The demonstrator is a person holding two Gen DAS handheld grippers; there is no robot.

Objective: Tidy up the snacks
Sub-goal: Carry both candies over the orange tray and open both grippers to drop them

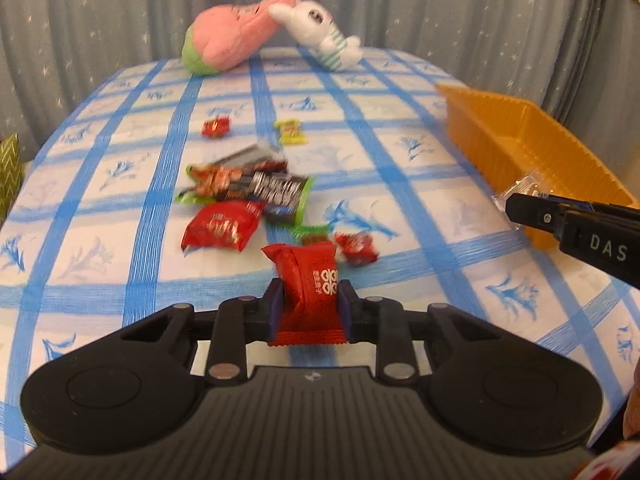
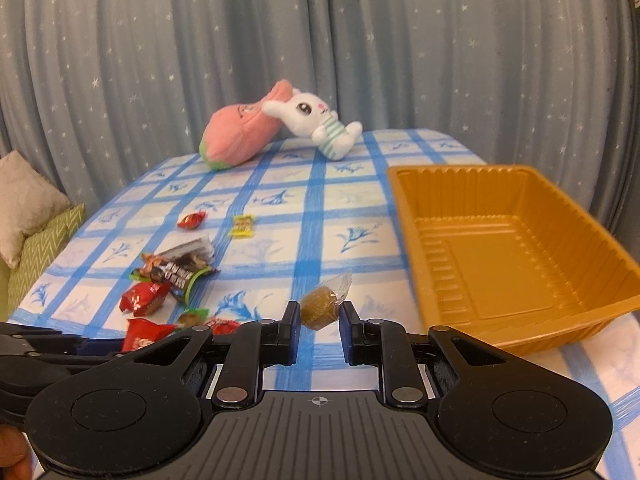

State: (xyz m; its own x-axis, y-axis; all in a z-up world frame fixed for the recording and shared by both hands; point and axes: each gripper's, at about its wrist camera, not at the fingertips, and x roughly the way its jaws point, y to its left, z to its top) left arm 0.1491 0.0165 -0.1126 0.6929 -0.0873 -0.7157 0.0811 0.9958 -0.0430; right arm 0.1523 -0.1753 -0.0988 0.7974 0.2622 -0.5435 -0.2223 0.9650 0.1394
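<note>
My left gripper is shut on a red snack packet and holds it upright above the table. My right gripper is shut on a brown candy in clear wrap, left of the empty orange tray. The tray shows at the right of the left wrist view, with the right gripper and its clear wrapper before it. A pile of snack packets lies mid-table, also in the right wrist view.
A pink plush and a white rabbit plush sit at the far table edge before grey curtains. A small red candy and a yellow candy lie apart. A cushion is at the left.
</note>
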